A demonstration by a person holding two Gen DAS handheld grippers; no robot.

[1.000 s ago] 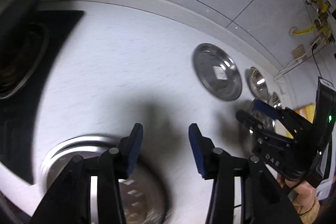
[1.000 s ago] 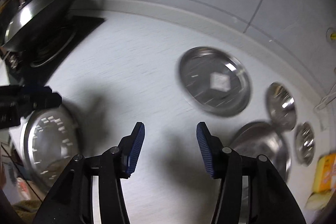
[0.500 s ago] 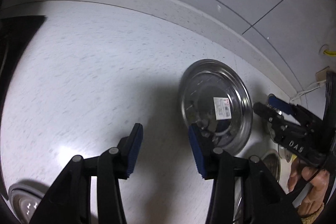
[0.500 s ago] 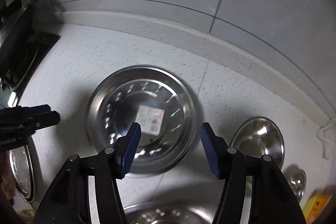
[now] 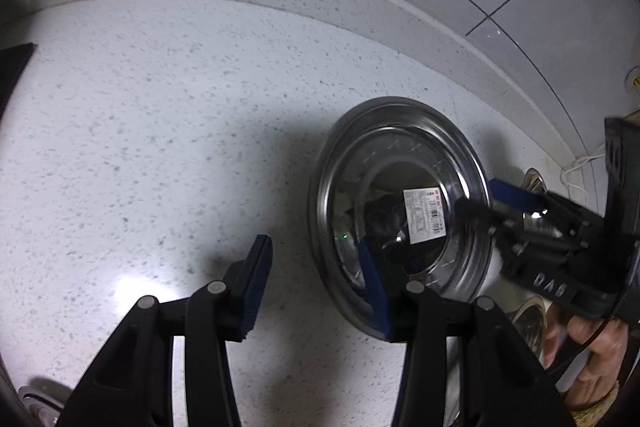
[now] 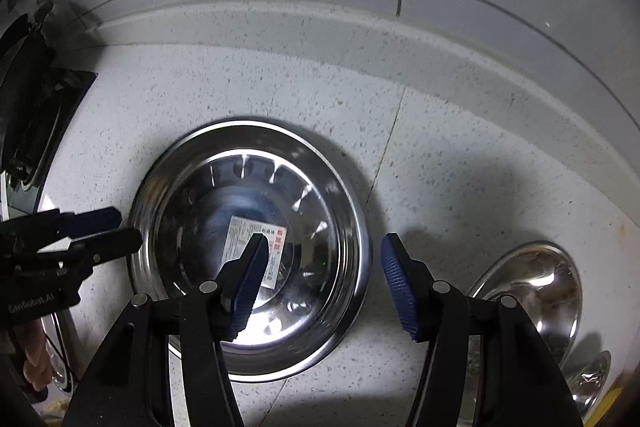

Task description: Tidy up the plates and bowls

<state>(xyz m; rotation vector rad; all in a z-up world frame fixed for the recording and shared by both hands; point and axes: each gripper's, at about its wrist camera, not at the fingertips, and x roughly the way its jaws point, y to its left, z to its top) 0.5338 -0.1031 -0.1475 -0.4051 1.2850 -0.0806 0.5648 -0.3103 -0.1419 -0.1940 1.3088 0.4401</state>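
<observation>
Both my grippers have closed in on the large steel plate (image 6: 248, 247) within the last second; a second ago it lay well ahead of me, and it now fills the middle of both wrist views. The plate lies flat on the speckled white countertop (image 5: 140, 127), near the raised backsplash ledge (image 6: 320, 27). I judge this to be the approach to a two-sided pick-up, with no lift begun.

My right gripper (image 6: 320, 281) hangs over the plate's right rim, jaws apart and empty, one finger above the plate's floor and the other outside the rim. My left gripper (image 5: 316, 285) stands at the plate's left rim, jaws likewise apart and empty, straddling that edge.

Right of the plate sits a smaller steel bowl (image 6: 536, 291), with a still smaller one (image 6: 592, 375) beyond it. Left of the plate, the black hob (image 6: 36, 115) shows at the frame edge.

Writing: a white barcode sticker (image 5: 425, 215) lies on the plate's centre, its print too small to read. My right gripper body reads "DAS"; my left reads "GenRobot.AI".
</observation>
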